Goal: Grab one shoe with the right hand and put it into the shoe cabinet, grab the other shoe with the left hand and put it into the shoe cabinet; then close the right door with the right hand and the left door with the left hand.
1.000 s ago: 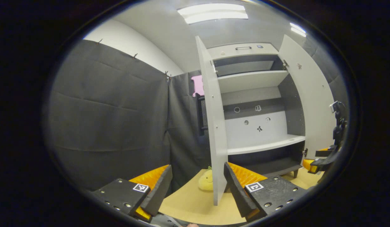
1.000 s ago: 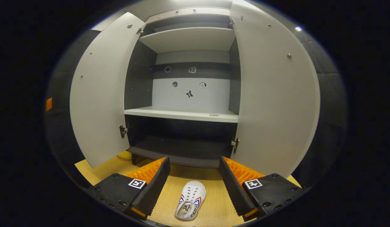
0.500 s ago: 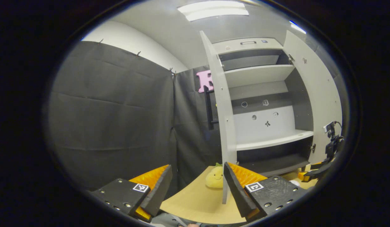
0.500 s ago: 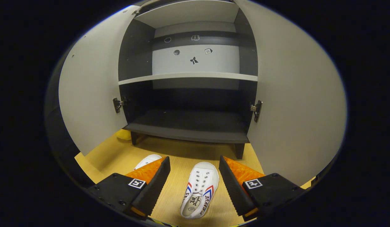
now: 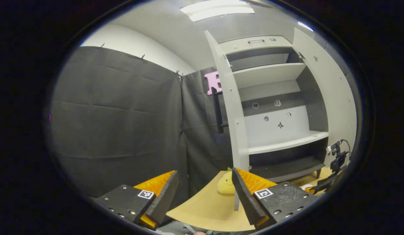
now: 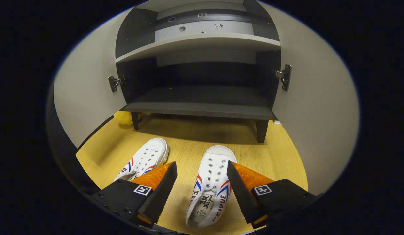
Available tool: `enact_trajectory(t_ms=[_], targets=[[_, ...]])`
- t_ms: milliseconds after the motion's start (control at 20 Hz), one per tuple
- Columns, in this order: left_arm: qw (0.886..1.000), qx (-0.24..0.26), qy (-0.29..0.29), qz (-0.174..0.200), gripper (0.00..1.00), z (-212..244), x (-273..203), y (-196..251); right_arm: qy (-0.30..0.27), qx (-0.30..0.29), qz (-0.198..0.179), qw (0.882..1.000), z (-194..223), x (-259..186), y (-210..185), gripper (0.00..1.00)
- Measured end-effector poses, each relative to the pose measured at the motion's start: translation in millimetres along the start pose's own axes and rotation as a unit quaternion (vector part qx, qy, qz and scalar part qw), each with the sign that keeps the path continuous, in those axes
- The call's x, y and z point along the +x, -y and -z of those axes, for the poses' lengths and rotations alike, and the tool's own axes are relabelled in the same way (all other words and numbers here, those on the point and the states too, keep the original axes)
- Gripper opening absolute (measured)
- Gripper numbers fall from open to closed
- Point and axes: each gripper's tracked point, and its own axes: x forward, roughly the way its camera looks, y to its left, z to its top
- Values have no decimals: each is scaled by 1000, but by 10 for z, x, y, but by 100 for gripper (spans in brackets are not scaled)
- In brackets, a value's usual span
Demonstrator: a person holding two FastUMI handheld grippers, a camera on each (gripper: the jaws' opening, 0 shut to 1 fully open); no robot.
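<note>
Hovering wide open and empty, the right gripper [image 6: 201, 191] straddles one white sneaker [image 6: 210, 186] on the wooden floor [image 6: 280, 160], its mate [image 6: 144, 160] beside it; the left gripper [image 5: 203, 195] gapes idle, shoe cabinet [image 6: 198, 109] doors open, nothing stowed yet.

**Hardly any legible writing**

In the right gripper view, at 6 o'clock, the nearer white shoe [image 6: 211, 182] carries dark lettering along both sides and a round insole stamp, too curved to read surely. The right claw [image 6: 200, 165] bears square coded markers [image 6: 142, 190], wordless. At 12 o'clock, stickers [image 6: 217, 25] inside the shoe cabinet [image 6: 202, 109] are too small to read.
</note>
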Motion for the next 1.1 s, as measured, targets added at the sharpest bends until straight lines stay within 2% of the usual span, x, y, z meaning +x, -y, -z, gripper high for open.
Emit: enact_trajectory(t_ms=[250, 300, 450, 500, 550, 700, 750, 850, 950, 1000, 1050, 1100], targets=[[1000, 1, -7, -2, 94, 32, 4, -4, -49, 15, -14, 999, 257, 162, -97, 96], [1000, 1, -8, -2, 100, 36, 4, -3, -58, 17, -15, 998, 293, 189, -104, 93], [1000, 2, -11, -3, 100, 52, 0, -7, -76, 23, -17, 997, 384, 258, -138, 96], [1000, 2, -12, -4, 94, 55, 3, -11, -81, 23, -14, 996, 388, 307, -137, 96], [1000, 1, -13, -4, 100, 61, 0, -8, -87, 23, -11, 996, 407, 317, -133, 94], [1000, 0, -15, -6, 100, 56, -3, -17, -107, 20, -1, 994, 461, 425, -142, 84], [1000, 0, -14, -6, 94, 59, -6, -16, -113, 17, 3, 993, 491, 450, -161, 83], [1000, 1, -14, -7, 94, 57, -8, -25, -114, 2, 30, 993, 487, 443, -71, 79], [1000, 0, -13, -9, 94, 61, -1, -29, -107, -2, 51, 993, 500, 484, 16, 54], [1000, -1, -14, -9, 100, 57, -2, -29, -106, 8, 46, 993, 469, 457, 29, 31], [1000, -1, -14, -9, 100, 51, 0, -30, -110, 13, 42, 993, 518, 487, 14, 31], [1000, -2, -14, -10, 100, 58, -1, -31, -114, 23, 38, 992, 530, 446, 7, 35]])
